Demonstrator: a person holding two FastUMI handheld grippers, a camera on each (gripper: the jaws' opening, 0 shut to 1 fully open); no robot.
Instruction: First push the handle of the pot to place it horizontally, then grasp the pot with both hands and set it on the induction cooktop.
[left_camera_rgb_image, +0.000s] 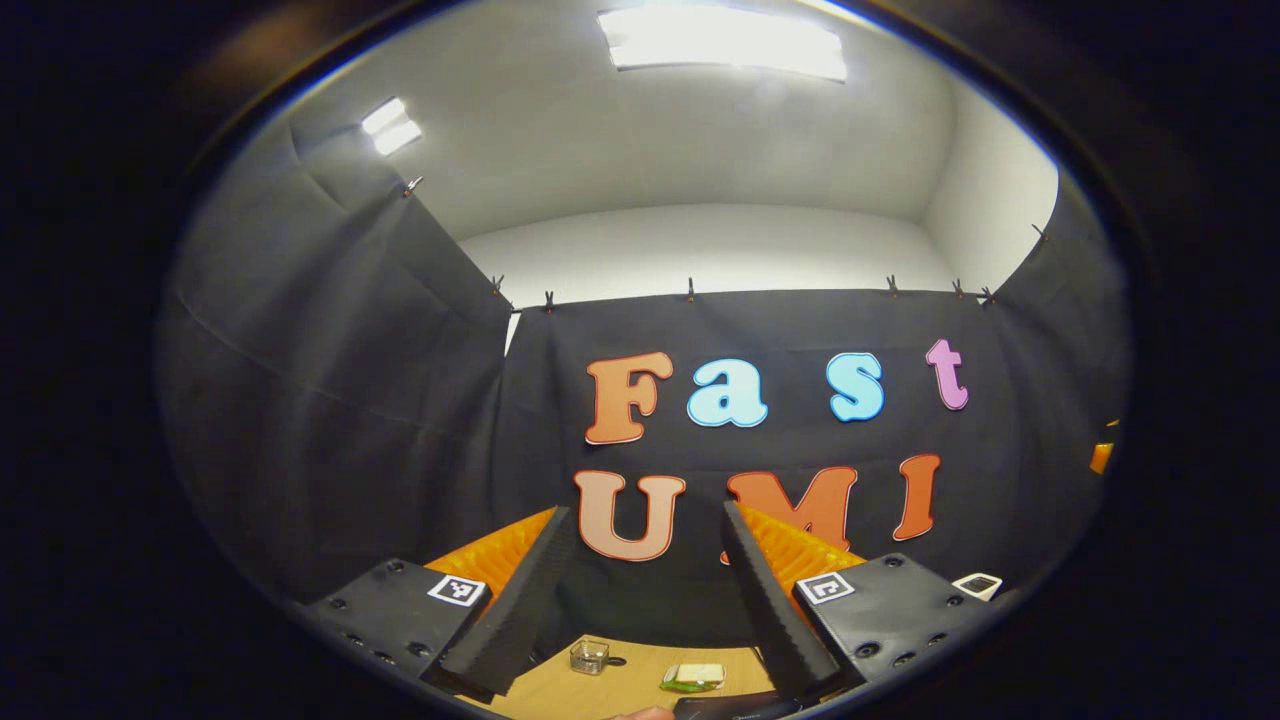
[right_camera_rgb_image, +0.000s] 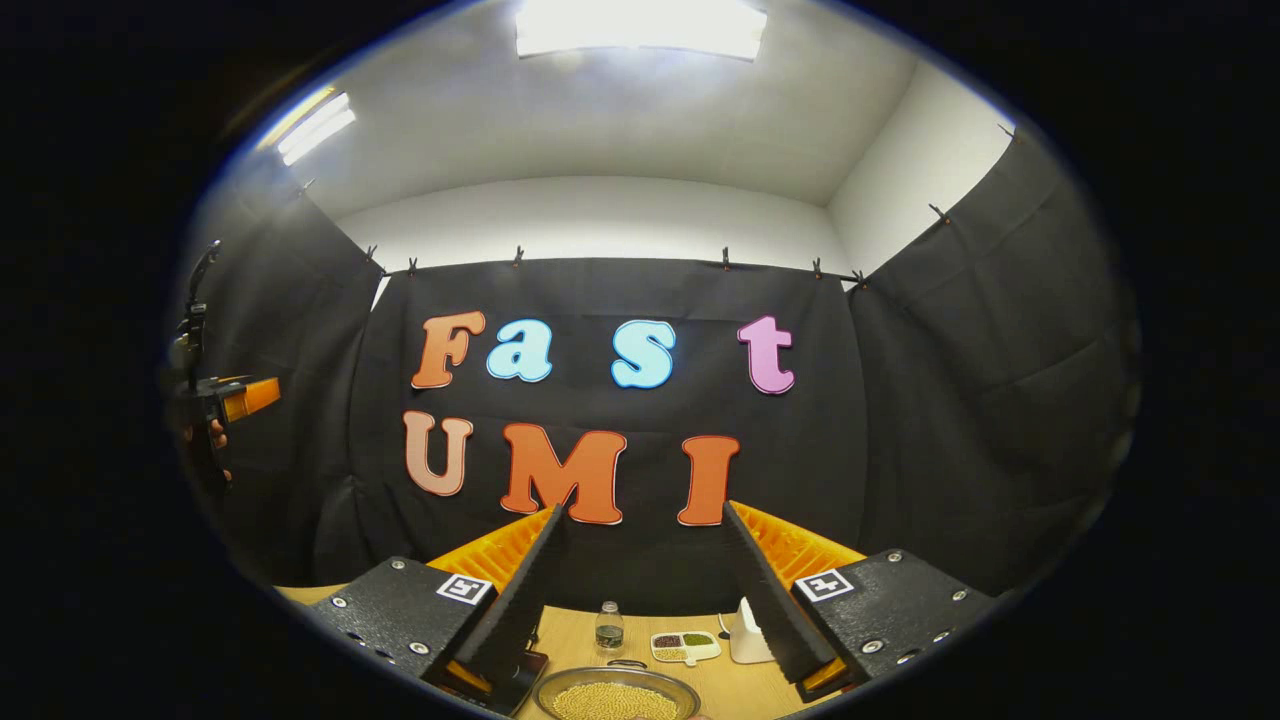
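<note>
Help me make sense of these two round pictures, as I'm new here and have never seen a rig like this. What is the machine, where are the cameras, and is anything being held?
There is no robot here. A person holds a two-finger tool in each hand, and each tool carries a wide-angle camera that looks forward along its own jaws.

The left gripper view comes from the left gripper. Its jaws are open and hold nothing. Below them is a wooden table with a small clear jar on it.

The right gripper view comes from the right gripper, also open and holding nothing. Under it are a round metal pan of pale grains, probably the pot, a small bottle and a divided dish. The left gripper is at that view's left edge, raised in a hand.
</note>
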